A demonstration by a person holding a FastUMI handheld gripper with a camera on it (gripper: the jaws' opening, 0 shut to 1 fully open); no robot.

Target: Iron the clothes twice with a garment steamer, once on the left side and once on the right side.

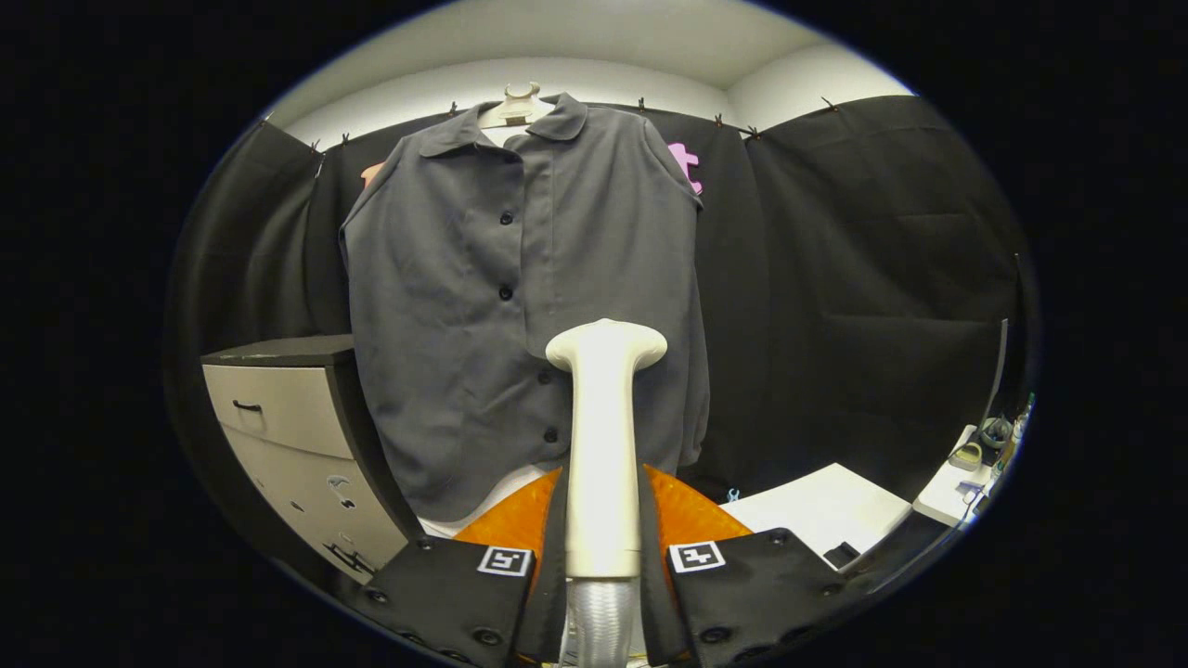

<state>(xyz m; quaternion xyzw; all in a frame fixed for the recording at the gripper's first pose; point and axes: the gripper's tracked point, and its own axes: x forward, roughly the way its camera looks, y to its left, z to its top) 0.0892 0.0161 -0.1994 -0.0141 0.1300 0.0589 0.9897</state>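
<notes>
**A:** Shirt [520, 306] position?

**B:** Hanging on a hanger [516, 107] against the booth wall, front facing us, button placket running top to bottom just left of the steamer head. Long axis vertical. It sits straight ahead of the gripper [601, 557] and above it, beyond the fingers.

**A:** Steamer?

**B:** Steamer [603, 436] handle stands upright between the fingers, both pressing on it, so the gripper is clamped on it. Ribbed hose [601, 622] drops out of the bottom. The head sits over the lower middle of the shirt, right of the placket. Can't tell if it's touching the fabric or just short of it.

**A:** So which side first?

**B:** My read: head is nearly centred, slightly toward the panel right of the buttons. Either pass needs a sideways shift, then travel along the vertical axis. Right panel is the shorter move. No stroke looks done yet, judging by the low central start.

**A:** Anything in the way?

**B:** Drawer cabinet [297, 436] left of the shirt, its top corner close to the hem and sleeve. White tabletop [826, 506] lower right, well apart from the shirt. The left pass is the tighter one near the cabinet edge.
</notes>
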